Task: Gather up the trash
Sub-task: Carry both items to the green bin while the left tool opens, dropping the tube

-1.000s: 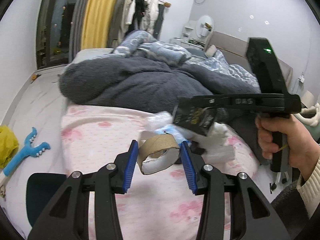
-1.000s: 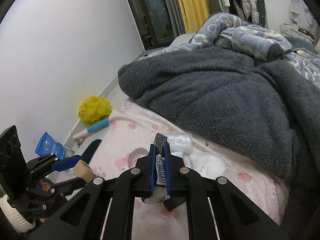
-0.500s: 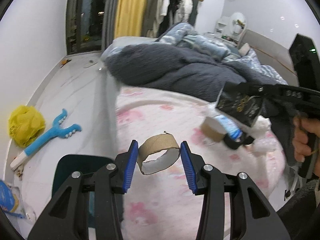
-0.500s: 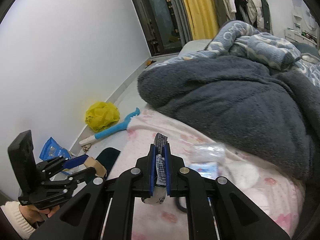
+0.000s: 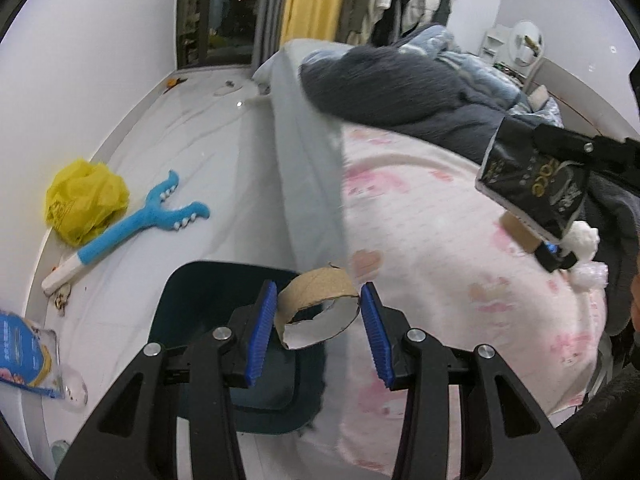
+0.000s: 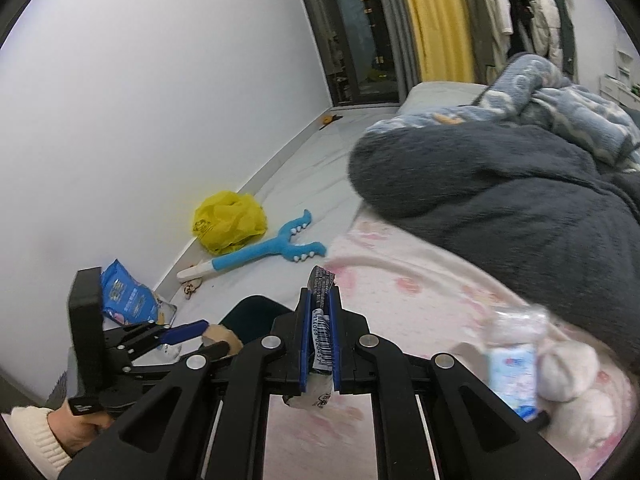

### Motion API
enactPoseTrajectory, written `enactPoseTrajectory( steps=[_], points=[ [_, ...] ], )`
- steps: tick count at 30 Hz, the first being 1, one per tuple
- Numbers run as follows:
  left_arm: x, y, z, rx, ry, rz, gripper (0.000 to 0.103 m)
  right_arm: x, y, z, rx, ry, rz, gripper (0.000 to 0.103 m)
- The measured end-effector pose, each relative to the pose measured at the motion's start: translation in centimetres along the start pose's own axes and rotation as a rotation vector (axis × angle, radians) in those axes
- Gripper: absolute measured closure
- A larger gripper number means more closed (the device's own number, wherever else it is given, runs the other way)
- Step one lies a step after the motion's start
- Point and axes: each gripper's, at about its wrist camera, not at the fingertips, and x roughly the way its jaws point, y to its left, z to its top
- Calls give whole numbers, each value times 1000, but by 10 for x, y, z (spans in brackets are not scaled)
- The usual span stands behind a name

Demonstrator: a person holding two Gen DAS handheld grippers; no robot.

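Along the wall to your left lie a yellow bag (image 5: 86,200) and, just beside it, a blue plush toy (image 5: 136,228) on the pale floor (image 5: 208,152). On the bed, a grey blanket (image 6: 500,200) is heaped over the pink sheet (image 5: 432,240). A yellow curtain (image 6: 436,20) and hanging clothes (image 6: 516,12) stand at the far end.

Two grippers: the left gripper (image 5: 318,326) and the right gripper (image 6: 320,340). One torn cardboard tube (image 5: 316,308), one black wrapper (image 5: 532,192). Beside the bed (image 5: 440,240), on the floor: one dark teal bin (image 5: 208,300), one yellow plastic bag (image 5: 84,200), one blue plush toy (image 5: 140,224), one blue snack packet (image 6: 128,300). On the bed: one dark grey blanket (image 6: 500,184), one pale blue tissue pack (image 6: 514,372)
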Motion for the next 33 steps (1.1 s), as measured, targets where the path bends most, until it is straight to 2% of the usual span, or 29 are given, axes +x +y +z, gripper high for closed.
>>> enactPoseTrajectory(
  steps=[12, 26, 31, 33],
  points=[
    [27, 58, -22, -72, 107, 47, 57, 58, 57, 3, -61, 88, 48, 94],
    [66, 102, -44, -159, 256, 59, 57, 118, 88, -5, -86, 204, 52, 94],
    [65, 113, -49, -176, 265, 64, 54, 140, 94, -11, -82, 250, 50, 94],
    [61, 117, -49, -186, 256, 60, 47, 148, 96, -13, -82, 267, 51, 94]
  ],
)
